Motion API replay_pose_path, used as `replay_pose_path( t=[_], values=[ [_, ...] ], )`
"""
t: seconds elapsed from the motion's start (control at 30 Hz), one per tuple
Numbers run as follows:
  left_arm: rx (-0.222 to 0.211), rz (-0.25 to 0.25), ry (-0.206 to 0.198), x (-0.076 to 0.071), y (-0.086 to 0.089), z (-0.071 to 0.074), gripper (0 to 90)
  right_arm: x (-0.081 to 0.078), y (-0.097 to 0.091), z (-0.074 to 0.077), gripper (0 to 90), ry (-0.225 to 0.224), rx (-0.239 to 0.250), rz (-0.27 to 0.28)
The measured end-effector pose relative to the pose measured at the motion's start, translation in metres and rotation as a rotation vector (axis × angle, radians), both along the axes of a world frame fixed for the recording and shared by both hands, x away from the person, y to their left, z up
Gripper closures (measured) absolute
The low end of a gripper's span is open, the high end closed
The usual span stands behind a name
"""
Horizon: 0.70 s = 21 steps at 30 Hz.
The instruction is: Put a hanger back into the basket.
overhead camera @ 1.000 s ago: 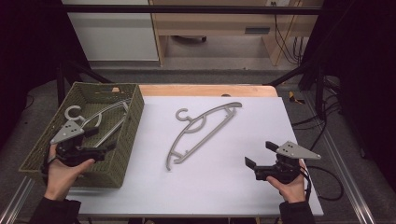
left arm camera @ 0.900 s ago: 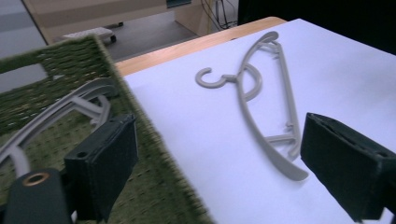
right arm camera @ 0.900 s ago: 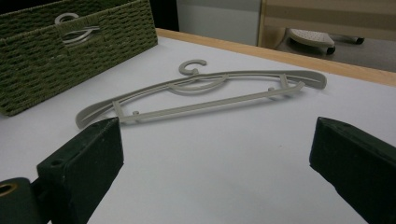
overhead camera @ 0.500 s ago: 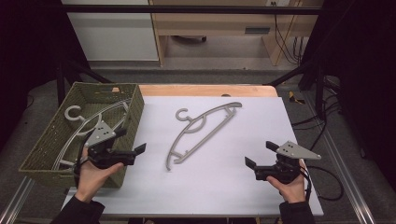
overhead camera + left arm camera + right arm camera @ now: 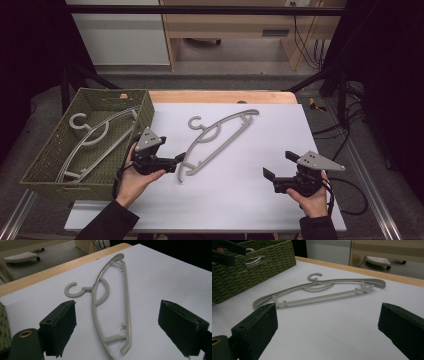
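Note:
A grey plastic hanger (image 5: 220, 137) lies slantwise on the white table top, hook toward the far side. My left gripper (image 5: 177, 164) hovers at its near end, just right of the basket. In the left gripper view the hanger (image 5: 110, 302) runs up between the two wide-apart pads, and my left gripper (image 5: 118, 315) is open. Its jaws have just been closing a little, and neither pad touches the hanger. My right gripper (image 5: 280, 166) rests open at the front right with nothing in it. In the right gripper view, the hanger (image 5: 319, 293) lies well beyond my right gripper (image 5: 329, 322).
A green woven basket (image 5: 50, 150) stands at the table's left edge with a second grey hanger (image 5: 95, 137) inside. It appears as the basket (image 5: 249, 267) in the right gripper view too. A wooden strip (image 5: 220, 96) runs along the table's far edge.
My left hand has carried its gripper rightward, from above the basket out to the near end of the hanger on the table. The right gripper has stayed where it was.

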State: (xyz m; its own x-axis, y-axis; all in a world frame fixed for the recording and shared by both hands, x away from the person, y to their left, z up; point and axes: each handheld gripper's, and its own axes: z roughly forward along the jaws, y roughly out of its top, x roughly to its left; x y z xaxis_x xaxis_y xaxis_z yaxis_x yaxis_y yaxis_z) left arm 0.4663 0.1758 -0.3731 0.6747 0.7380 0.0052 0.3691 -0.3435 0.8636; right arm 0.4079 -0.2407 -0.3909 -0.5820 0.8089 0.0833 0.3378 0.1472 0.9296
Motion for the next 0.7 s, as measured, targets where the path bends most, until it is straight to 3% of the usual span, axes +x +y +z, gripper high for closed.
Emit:
replay_pose_path(
  t=[0.17,0.37,0.43,0.5,0.7],
  values=[
    [0.018,0.016,0.033,0.011,-0.01,-0.014,19.3,0.0,0.0,0.0,3.1,0.0,-0.003,0.003],
    [0.082,0.054,0.098,0.027,-0.019,-0.042,24.6,0.001,0.002,-0.001,3.1,0.008,-0.006,0.004],
    [0.083,0.062,0.11,0.029,-0.02,-0.047,25.8,0.001,0.002,-0.002,3.1,0.006,-0.01,0.008],
    [0.137,0.08,0.146,0.038,-0.021,-0.059,28.2,0.002,0.003,-0.002,3.2,0.009,-0.014,0.01],
    [0.152,0.114,0.182,0.052,-0.022,-0.075,38.5,0.003,0.006,-0.003,3.2,0.012,-0.022,0.009]
  ],
)
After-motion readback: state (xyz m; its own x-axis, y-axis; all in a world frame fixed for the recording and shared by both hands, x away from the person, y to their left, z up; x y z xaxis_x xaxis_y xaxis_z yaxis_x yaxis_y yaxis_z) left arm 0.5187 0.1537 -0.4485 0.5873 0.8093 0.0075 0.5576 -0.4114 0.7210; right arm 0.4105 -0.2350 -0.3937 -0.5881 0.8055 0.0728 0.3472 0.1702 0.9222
